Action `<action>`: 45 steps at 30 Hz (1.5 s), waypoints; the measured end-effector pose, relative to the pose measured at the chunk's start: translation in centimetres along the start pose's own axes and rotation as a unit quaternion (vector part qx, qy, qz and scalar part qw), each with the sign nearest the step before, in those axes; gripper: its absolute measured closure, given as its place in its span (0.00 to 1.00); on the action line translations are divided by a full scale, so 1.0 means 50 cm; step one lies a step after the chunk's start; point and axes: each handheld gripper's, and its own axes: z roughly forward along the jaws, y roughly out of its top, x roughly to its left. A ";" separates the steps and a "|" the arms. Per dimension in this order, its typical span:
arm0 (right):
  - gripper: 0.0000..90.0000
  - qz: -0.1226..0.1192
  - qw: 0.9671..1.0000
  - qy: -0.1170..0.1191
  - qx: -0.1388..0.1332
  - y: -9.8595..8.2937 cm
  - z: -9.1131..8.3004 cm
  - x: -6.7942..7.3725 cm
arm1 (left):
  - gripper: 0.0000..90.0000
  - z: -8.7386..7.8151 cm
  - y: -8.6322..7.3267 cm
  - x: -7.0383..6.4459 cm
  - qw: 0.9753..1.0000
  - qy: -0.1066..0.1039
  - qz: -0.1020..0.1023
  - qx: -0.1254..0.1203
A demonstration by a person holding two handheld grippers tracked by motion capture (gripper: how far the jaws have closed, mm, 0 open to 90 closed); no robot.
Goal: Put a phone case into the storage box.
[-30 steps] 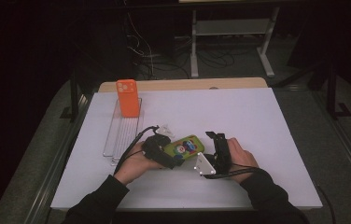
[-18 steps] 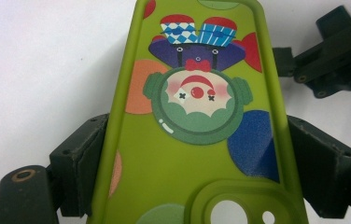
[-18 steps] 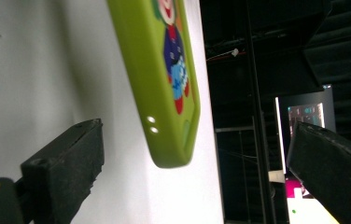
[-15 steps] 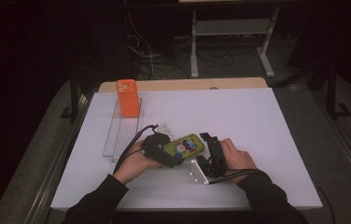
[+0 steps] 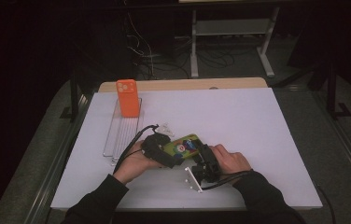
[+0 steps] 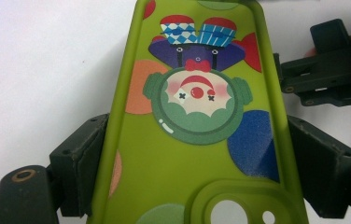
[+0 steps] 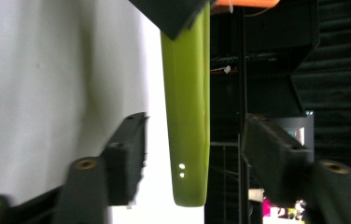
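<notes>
The left gripper [image 5: 164, 156] is clamping the green phone case [image 5: 183, 146] across its two long edges, near the camera-cutout end; in the left gripper view both black jaws are pressing against the sides of the case [image 6: 190, 135]. The case is showing its cartoon-printed back and is being held just above the white counter [image 5: 257, 126], near the front middle.

The right gripper [image 5: 205, 161] is sitting at the other end of the case, turned on its side. In the right gripper view its jaws are standing apart, one on each face of the case's thin edge [image 7: 188, 116], with a visible gap on both sides, so it is open and not gripping.

An orange phone case [image 5: 128, 97] is standing upright at the far end of a wire rack [image 5: 120, 135], well apart from both grippers, at the counter's left.
</notes>
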 end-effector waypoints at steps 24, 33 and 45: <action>0.83 -0.032 0.999 -0.008 -0.004 0.010 0.001 0.013 | 0.16 0.001 0.000 0.000 1.000 0.001 0.000 -0.005; 0.84 -0.033 0.999 -0.014 -0.004 0.010 0.001 0.013 | 0.06 0.002 -0.002 -0.004 1.000 -0.004 0.006 -0.011; 0.84 -0.019 1.000 -0.017 0.010 -0.005 0.003 0.003 | 0.00 -0.022 -0.013 0.005 1.000 -0.006 0.021 -0.021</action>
